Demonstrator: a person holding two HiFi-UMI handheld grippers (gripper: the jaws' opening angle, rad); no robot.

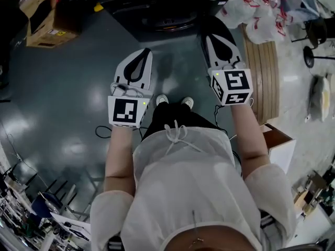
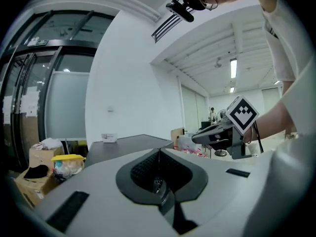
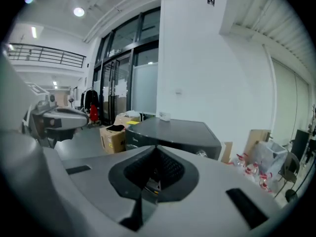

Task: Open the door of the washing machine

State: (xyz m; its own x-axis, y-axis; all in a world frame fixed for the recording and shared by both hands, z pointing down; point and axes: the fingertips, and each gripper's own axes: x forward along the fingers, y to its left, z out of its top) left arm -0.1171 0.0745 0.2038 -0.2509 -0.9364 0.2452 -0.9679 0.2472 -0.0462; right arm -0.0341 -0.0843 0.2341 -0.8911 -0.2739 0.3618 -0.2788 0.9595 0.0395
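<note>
The dark washing machine [image 1: 162,4] stands on the floor straight ahead of the person, its round front door [image 1: 170,19] closed. My left gripper [image 1: 147,52] and my right gripper [image 1: 205,35] are held side by side in the air short of it, both pointing at it. Neither touches the machine. In the left gripper view my left gripper [image 2: 159,151] has its jaws together on nothing, with the machine's flat top [image 2: 131,143] beyond. In the right gripper view my right gripper [image 3: 157,147] is likewise shut and empty, above the machine [image 3: 173,135].
Open cardboard boxes [image 1: 44,20] sit left of the machine. Plastic bags of bottles [image 1: 261,9] and a round stack of wooden boards [image 1: 267,77] lie to its right. Another box [image 1: 280,145] stands by the person's right side. A cable [image 1: 102,132] trails on the grey floor.
</note>
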